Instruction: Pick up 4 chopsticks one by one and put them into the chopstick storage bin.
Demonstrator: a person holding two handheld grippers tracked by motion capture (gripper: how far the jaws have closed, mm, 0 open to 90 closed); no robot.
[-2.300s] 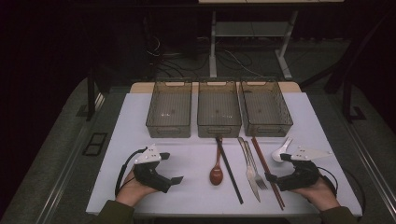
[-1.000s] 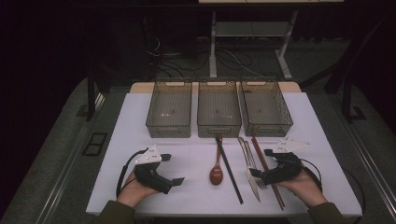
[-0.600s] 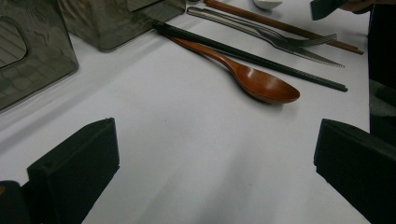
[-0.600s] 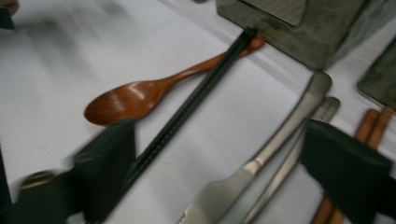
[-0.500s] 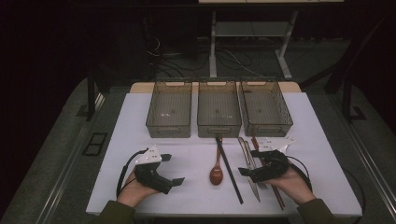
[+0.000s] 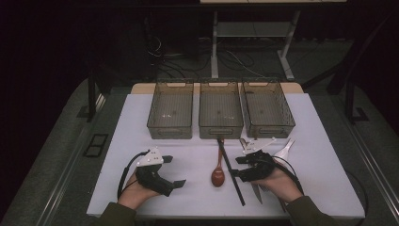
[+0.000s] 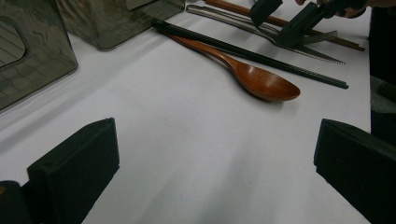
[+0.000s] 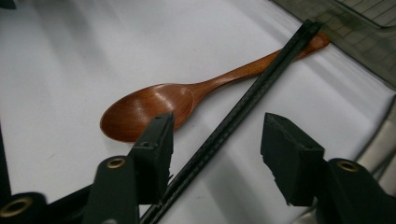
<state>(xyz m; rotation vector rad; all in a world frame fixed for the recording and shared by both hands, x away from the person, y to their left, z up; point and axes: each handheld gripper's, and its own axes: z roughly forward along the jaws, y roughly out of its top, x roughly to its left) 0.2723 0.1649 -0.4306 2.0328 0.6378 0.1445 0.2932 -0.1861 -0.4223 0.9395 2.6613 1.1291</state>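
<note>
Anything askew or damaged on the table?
Nothing damaged or spilled. Three bins stand in a tidy row. Only quirk: the black chopsticks lie across the wooden spoon handle, between the open jaws of the right hand-held gripper.

Room's pretty dim — just the white bench [image 6: 188,155] catches light from above, floor fades to black. Gripper views are soft, near black pads [image 8: 289,158] blurry, mild sheen on the wooden spoon [image 8: 154,107].

No readable text, labels, brands, numbers or signs anywhere: none on bins, utensils, grippers or table surface.
</note>
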